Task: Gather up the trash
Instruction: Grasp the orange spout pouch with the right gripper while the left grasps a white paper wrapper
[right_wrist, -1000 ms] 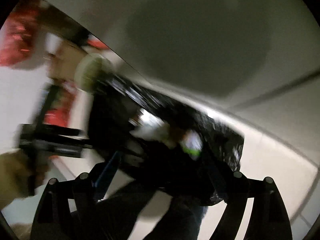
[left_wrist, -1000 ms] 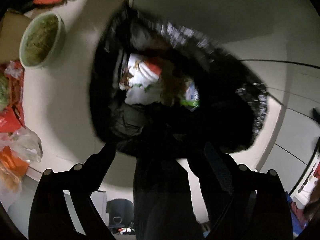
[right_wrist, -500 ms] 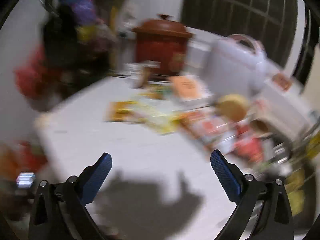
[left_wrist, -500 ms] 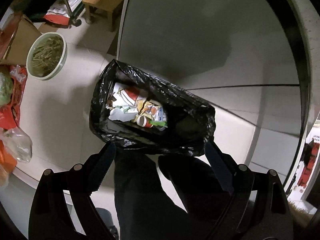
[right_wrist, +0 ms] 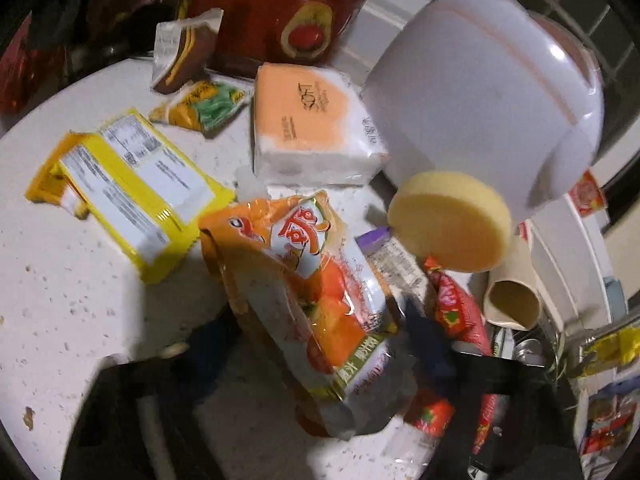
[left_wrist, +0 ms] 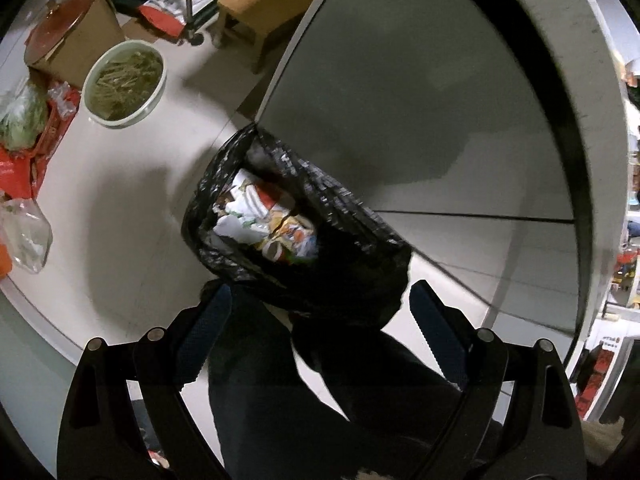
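Below the left tool (left_wrist: 320, 312), jaws apart w/ nothing clamped, black trash bag (left_wrist: 296, 236) sits open on floor, full of wrappers. On speckled worktop (right_wrist: 60, 300), right tool (right_wrist: 316, 344) has just been closing round orange snack packet (right_wrist: 304, 292); firm grip can't be told, blurry.

On the floor (left_wrist: 120, 208) stands a trash bag (left_wrist: 296, 240) with wrappers and cups inside, just beyond the left tongs (left_wrist: 320, 336). A bowl of noodles (left_wrist: 125, 82) sits far left of it, a cardboard box (left_wrist: 76, 40) behind the bowl. On the table (right_wrist: 60, 300), a snack bag (right_wrist: 304, 300) lies between the right tongs (right_wrist: 320, 364). Left of it lies a flat packet (right_wrist: 128, 188); behind it a tissue pack (right_wrist: 312, 128); right of that a rice cooker (right_wrist: 488, 108), with a sponge (right_wrist: 448, 224) in front of it.
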Available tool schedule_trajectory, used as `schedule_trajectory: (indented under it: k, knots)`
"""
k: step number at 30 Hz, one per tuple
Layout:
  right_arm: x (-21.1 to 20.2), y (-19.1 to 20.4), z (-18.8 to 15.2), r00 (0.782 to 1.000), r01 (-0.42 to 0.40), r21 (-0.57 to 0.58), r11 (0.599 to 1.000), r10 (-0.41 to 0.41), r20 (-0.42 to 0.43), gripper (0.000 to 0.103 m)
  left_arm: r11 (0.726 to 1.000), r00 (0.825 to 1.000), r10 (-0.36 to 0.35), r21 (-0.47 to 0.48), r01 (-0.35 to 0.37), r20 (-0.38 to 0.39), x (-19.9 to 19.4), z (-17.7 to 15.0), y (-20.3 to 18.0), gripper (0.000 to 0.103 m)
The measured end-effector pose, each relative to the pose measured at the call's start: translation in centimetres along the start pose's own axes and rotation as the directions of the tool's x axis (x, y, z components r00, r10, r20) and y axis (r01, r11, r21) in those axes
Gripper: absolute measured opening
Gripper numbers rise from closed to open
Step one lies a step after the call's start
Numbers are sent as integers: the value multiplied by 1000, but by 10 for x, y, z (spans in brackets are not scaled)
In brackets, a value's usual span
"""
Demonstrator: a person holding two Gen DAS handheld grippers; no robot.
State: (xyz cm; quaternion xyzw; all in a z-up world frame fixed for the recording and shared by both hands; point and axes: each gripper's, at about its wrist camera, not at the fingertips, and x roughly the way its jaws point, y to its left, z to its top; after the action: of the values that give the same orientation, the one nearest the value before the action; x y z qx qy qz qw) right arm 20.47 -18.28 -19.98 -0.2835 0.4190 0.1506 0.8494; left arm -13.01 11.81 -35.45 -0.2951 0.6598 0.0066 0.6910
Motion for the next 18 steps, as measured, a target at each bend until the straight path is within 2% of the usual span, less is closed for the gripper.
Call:
schedule_trajectory:
  k: [2, 4, 8, 11, 14, 16, 18]
  knots:
    - [-5, -5, 3, 999, -34, 28, 999, 34, 11, 36, 999, 999, -24, 30, 23, 28, -14, 2, -12, 88]
    - [-16, -4, 4, 998, -65, 27, 998, 64, 30, 29, 997, 997, -44, 66, 41, 55, -26, 5, -24, 88]
    - [-58, -10, -1, 983, -141, 80, 987, 129, 131, 27, 984, 988, -87, 167, 64, 131, -59, 23, -60, 88]
    - [-91, -24, -15, 960, -230, 175, 957, 194, 203, 27, 968, 975, -141, 232, 100, 170, -79, 37, -86, 88]
    - [-126, -39, -38, 936, -294, 245, 924, 226, 271, 27, 940, 954, -210, 311, 137, 215, -99, 59, -121, 88]
    - [-144, -46, -57, 922, -322, 284, 903, 232, 309, 27, 922, 935, -247, 359, 145, 256, -112, 86, -148, 88]
    - [-161, -53, -79, 912, -348, 342, 873, 230, 341, 27, 923, 916, -248, 363, 126, 314, -123, 120, -172, 88]
